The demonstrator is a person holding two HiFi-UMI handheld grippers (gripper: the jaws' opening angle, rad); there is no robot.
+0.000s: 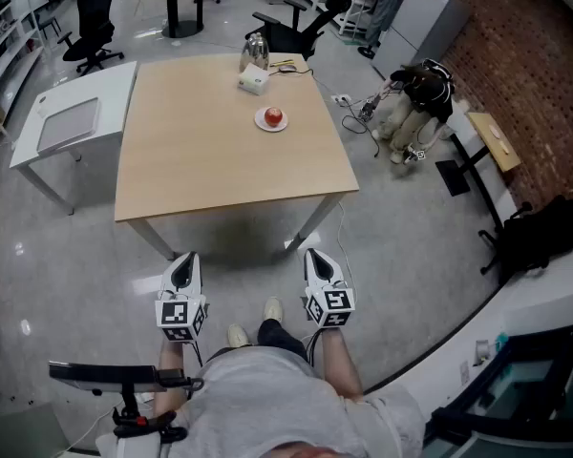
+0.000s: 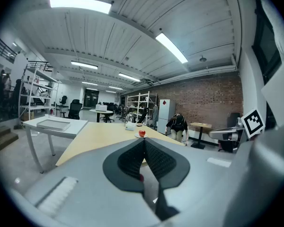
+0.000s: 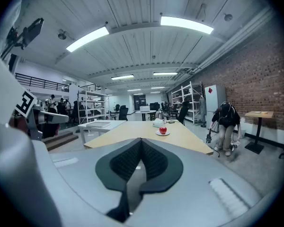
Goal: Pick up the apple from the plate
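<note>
Hovering short of the desk [image 1: 201, 151], left gripper [image 1: 184, 260] and right gripper [image 1: 315, 258] have jaws clenched, empty; apple [image 1: 273, 115] on plate [image 1: 264, 125]

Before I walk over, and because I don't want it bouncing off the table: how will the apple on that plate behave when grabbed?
The apple looks round and smooth, so it may roll or slip if nudged off-centre. It is probably firm enough for a pinch. The small plate looks shallow, so it might slide on the smooth table.
</note>
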